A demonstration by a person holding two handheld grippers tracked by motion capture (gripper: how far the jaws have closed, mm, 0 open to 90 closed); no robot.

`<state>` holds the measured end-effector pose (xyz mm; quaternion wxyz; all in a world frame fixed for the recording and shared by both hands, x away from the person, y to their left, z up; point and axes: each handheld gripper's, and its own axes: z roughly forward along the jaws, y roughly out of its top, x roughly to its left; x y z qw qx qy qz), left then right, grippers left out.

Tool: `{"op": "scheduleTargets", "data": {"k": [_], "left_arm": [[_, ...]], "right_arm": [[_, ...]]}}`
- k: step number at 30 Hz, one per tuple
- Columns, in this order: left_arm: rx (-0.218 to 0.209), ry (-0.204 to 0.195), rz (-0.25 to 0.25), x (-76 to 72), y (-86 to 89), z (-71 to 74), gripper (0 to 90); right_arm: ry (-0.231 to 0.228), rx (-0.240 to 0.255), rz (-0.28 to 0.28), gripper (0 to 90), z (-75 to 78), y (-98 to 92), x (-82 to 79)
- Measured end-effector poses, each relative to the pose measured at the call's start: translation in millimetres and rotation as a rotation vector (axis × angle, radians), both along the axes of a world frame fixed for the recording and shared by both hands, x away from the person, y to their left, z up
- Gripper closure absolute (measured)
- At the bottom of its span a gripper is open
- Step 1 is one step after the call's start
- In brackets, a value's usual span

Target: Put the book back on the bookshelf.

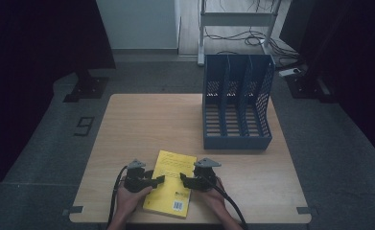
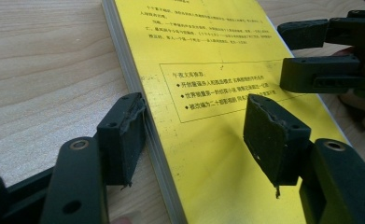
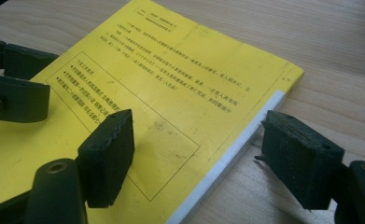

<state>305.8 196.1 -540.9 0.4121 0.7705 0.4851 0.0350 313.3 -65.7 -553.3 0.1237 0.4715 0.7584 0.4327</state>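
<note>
A yellow book (image 1: 171,189) lies flat on the wooden table (image 1: 142,124) near its front edge, with printed text on the cover (image 2: 208,70). My left gripper (image 1: 157,180) is at the book's left side and open. In the left gripper view (image 2: 199,135), one pad (image 2: 124,135) rests against the page edge and the other hovers over the cover. My right gripper (image 1: 182,178) is at the book's right side, also open. In the right gripper view (image 3: 203,156), it straddles the white spine edge (image 3: 236,154), one pad over the cover and one over the table.
A blue three-slot file rack (image 1: 237,103) stands at the table's back right with nothing in its slots. Bare wood lies between it and the book. A desk frame and cables sit on the floor behind the table.
</note>
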Motion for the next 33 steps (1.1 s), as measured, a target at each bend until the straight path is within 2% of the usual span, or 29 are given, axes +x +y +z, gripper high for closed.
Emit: {"op": "scheduleTargets", "data": {"k": [7, 11, 14, 26, 33], "left_arm": [[0.005, 0.007, 0.013, -0.3, -1.9, 1.3, 39.7], [-0.037, 0.032, -0.011, -0.2, -4.5, 0.1, 42.5], [-0.037, 0.033, -0.018, -0.8, -7.9, -0.1, 42.8], [-0.036, 0.032, 0.011, -3.0, -10.9, 1.6, 42.7], [-0.076, 0.047, 0.029, -2.8, -8.2, 3.1, 43.1]], "right_arm": [[0.001, 0.001, 0.006, 25.1, -0.1, -0.6, -0.9], [0.018, -0.018, -0.005, 21.7, 1.9, -3.5, -1.0], [0.025, -0.024, -0.019, 21.1, 2.5, -7.0, -1.0], [0.019, -0.018, -0.032, 21.2, 1.4, -7.3, -2.8], [0.013, -0.018, -0.036, 21.4, 1.0, -6.9, -3.8]]}}
